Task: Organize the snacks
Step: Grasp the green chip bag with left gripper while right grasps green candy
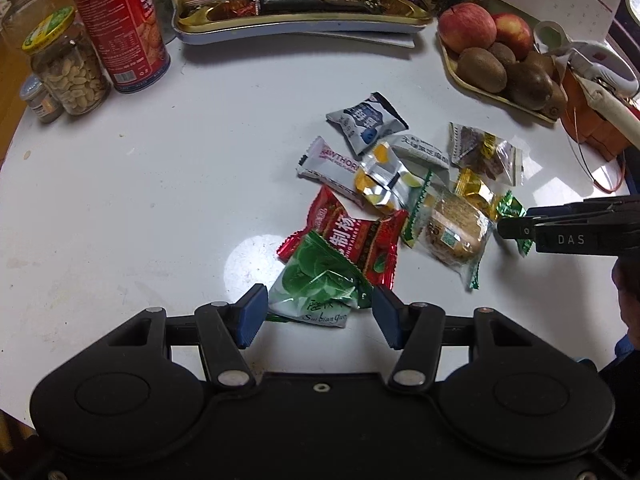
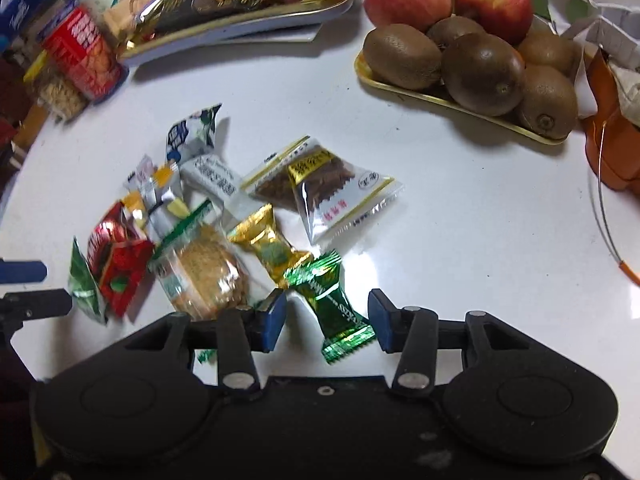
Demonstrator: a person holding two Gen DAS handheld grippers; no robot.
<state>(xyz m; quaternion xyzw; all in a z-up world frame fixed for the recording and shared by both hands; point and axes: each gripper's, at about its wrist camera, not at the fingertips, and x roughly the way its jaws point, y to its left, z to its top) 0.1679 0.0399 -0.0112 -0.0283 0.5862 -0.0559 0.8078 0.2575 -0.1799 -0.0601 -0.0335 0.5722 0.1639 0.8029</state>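
Straddled by the left gripper [image 1: 318, 316], whose blue pads stand apart on either side of it without pressing, the green mint-leaf packet [image 1: 320, 284] lies on the white table [image 1: 140, 184], overlapping the red packet [image 1: 352, 236] just beyond. Ahead of both grippers, at the far edge, the gold-rimmed tray [image 1: 296, 26] already holds wrapped snacks and looks like the place to sort into. Between tray and grippers lies the loose pile: a clear-wrapped round cake [image 2: 204, 276] left of the right gripper's fingers, a dried-fruit packet [image 2: 336, 196] further ahead. Smallest, the green foil candy [image 2: 334, 300] sits between the spread, unclenched jaws of the right gripper [image 2: 328, 322].

Judging by this, the step in hand is a double pick-up. Next, each gripper needs to close on its wrapper alone; the mint packet's overlap with the red one risks dragging both.
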